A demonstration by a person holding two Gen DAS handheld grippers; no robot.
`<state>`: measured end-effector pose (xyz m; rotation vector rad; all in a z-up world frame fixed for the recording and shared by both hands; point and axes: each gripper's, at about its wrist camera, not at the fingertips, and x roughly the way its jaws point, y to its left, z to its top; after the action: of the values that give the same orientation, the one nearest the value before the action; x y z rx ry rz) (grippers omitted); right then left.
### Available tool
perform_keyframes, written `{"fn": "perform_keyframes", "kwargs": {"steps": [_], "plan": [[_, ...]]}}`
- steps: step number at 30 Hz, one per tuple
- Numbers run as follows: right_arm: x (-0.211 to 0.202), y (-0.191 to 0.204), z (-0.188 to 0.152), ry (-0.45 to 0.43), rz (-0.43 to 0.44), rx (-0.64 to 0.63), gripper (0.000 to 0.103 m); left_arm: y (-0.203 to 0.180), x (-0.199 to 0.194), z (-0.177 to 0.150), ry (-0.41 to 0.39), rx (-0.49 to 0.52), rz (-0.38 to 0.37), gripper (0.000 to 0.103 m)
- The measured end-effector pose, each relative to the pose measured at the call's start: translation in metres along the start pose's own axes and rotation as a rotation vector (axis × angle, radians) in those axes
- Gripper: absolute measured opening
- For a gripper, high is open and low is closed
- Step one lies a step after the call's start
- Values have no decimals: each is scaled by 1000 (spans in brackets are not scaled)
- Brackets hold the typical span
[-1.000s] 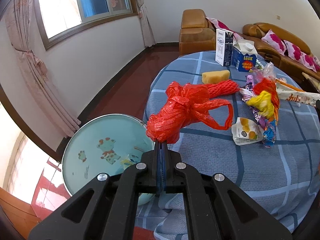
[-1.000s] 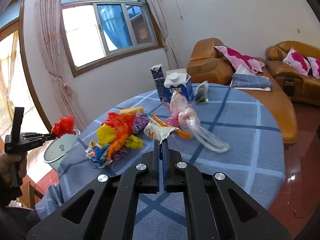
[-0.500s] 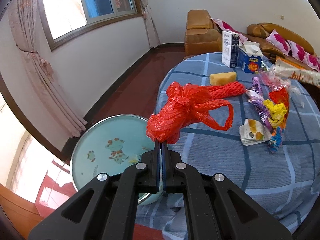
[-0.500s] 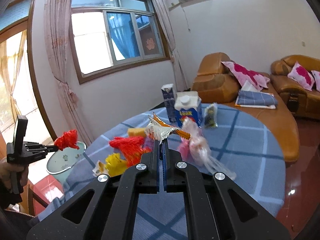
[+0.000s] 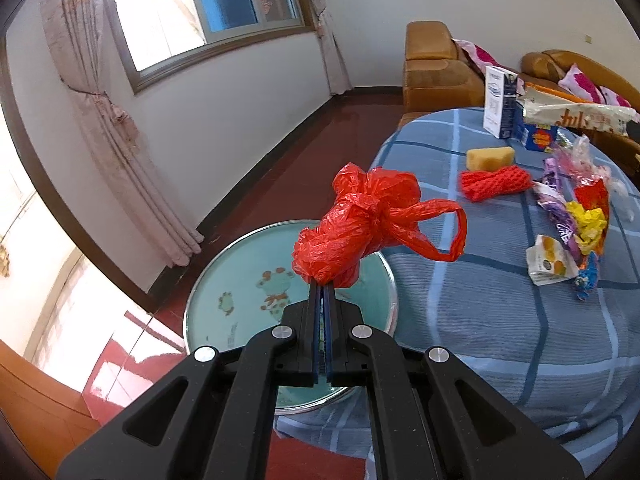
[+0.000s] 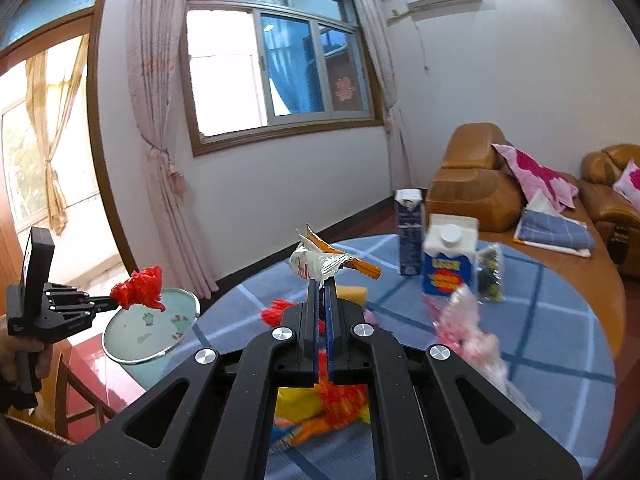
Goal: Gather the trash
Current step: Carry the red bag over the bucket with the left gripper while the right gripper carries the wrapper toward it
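Observation:
My left gripper (image 5: 322,286) is shut on a crumpled red plastic bag (image 5: 368,226) and holds it in the air above the light blue basin (image 5: 248,280) beside the table. It also shows in the right wrist view (image 6: 110,300), with the red bag (image 6: 140,288) over the basin (image 6: 152,324). My right gripper (image 6: 323,282) is shut on a silver and orange snack wrapper (image 6: 324,262), held above the table. That wrapper shows in the left wrist view (image 5: 576,112) at the far right.
The round table (image 5: 500,320) has a blue checked cloth. On it lie a red foam net (image 5: 496,184), a yellow sponge (image 5: 490,158), coloured wrappers (image 5: 584,220), a white packet (image 5: 550,266), two cartons (image 6: 450,264) and a pink bag (image 6: 464,320). Sofas (image 6: 476,184) stand behind.
My left gripper has carried the red bag left, off the table edge to over the basin. My right gripper has lifted the snack wrapper up from the table.

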<state>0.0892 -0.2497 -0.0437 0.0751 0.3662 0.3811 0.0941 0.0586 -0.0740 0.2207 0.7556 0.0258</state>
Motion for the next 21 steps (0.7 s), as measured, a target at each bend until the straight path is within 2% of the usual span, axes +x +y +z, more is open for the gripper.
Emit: {"fn": "perform_keyframes", "kwargs": {"steps": [21], "plan": [[55,53,3,35,155,-135,3,24,6,-9,22,-19,77,1]]}}
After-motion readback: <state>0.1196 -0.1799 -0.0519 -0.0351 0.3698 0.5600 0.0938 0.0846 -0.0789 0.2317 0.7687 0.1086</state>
